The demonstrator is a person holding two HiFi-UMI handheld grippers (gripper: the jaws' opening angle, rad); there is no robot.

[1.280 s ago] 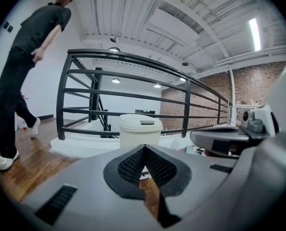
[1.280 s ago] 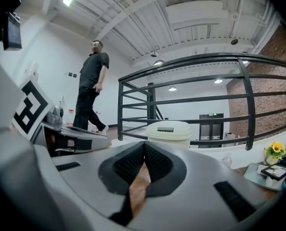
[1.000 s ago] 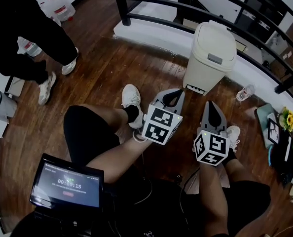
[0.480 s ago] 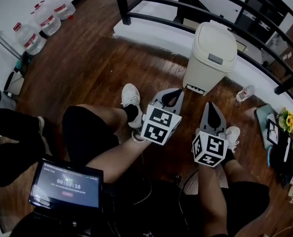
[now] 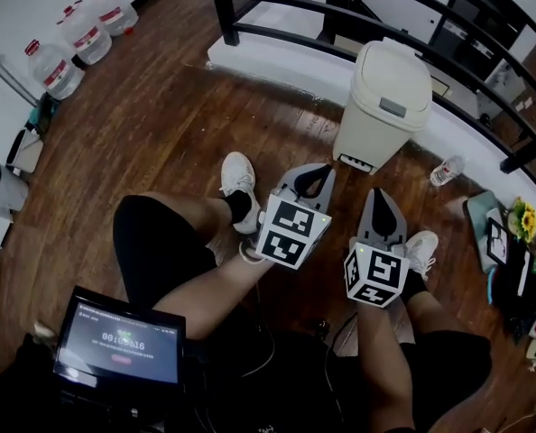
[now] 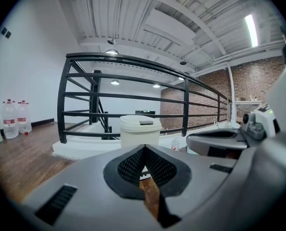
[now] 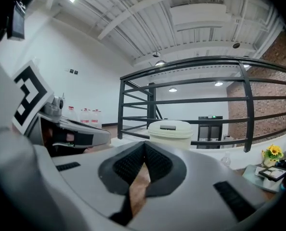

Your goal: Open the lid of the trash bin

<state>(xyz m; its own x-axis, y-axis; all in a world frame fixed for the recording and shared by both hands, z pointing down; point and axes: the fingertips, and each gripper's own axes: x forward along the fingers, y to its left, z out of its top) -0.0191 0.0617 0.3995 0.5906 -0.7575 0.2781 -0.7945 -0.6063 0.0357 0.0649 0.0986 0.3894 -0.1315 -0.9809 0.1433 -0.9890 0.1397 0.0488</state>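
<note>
Trash bin (image 5: pixel 383 106) sits just ahead of my left gripper (image 5: pixel 315 180) and right gripper (image 5: pixel 383 207), each with ribbed black pads (image 6: pixel 128 166) closed tip to tip, holding nothing. It is cream plastic with a rounded lid (image 5: pixel 394 78) that is down, standing on a wooden floor (image 5: pixel 160 124). Behind it runs a black railing (image 5: pixel 277 32), right of it lies a small clear bottle (image 5: pixel 447 170), and far left stand red-capped water jugs (image 5: pixel 78 39).

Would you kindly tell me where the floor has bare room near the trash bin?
Bare wood lies left of the trash bin, between the white plinth, water jugs and a shoe. Right of it is crowded: bottle, flowers.
</note>
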